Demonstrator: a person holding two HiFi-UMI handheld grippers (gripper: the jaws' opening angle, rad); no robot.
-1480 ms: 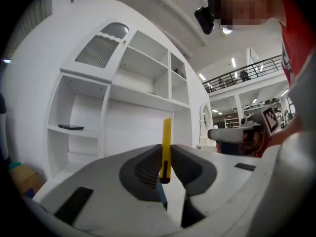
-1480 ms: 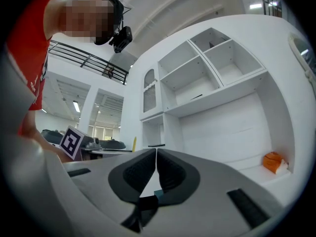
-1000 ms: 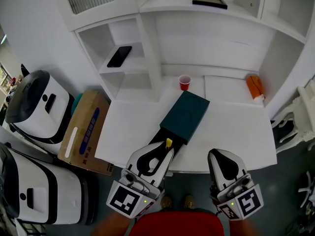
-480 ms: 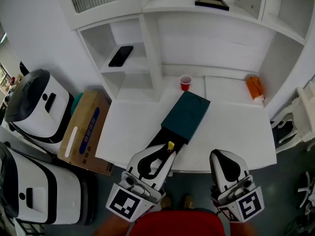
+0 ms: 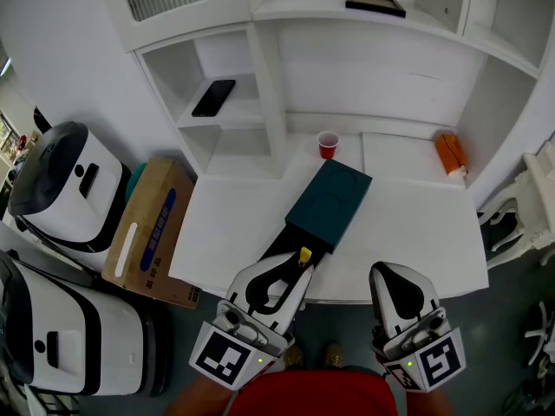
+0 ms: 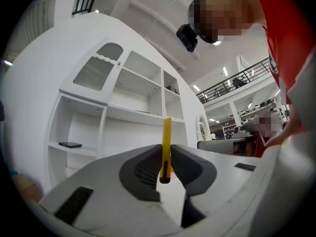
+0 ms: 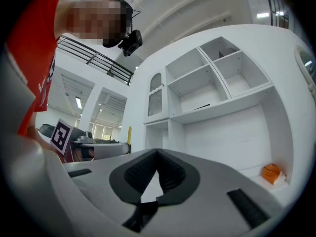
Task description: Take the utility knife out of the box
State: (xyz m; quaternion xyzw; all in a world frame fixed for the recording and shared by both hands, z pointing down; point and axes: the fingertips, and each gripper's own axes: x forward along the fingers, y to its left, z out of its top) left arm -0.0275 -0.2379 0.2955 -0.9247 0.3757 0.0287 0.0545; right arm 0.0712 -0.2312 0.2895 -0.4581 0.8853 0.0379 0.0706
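Observation:
A dark teal box (image 5: 331, 199) lies slanted on the white table (image 5: 416, 232), its black inner tray (image 5: 286, 243) slid out toward the near edge. Just off the tray's end, my left gripper (image 5: 297, 269) is shut on the yellow utility knife (image 5: 304, 256). In the left gripper view the knife (image 6: 167, 144) stands on edge, pinched between the dark pads (image 6: 143, 168). My right gripper (image 5: 393, 273) hovers over the table's near edge to the right, shut with nothing in it. Its pads (image 7: 170, 171) meet at the tips in the right gripper view.
A red cup (image 5: 328, 145) stands behind the box, and an orange object (image 5: 449, 152) lies at the back right. A black phone (image 5: 212, 99) rests on a left shelf. A cardboard carton (image 5: 147, 228) and white machines (image 5: 61, 185) stand on the floor at the left.

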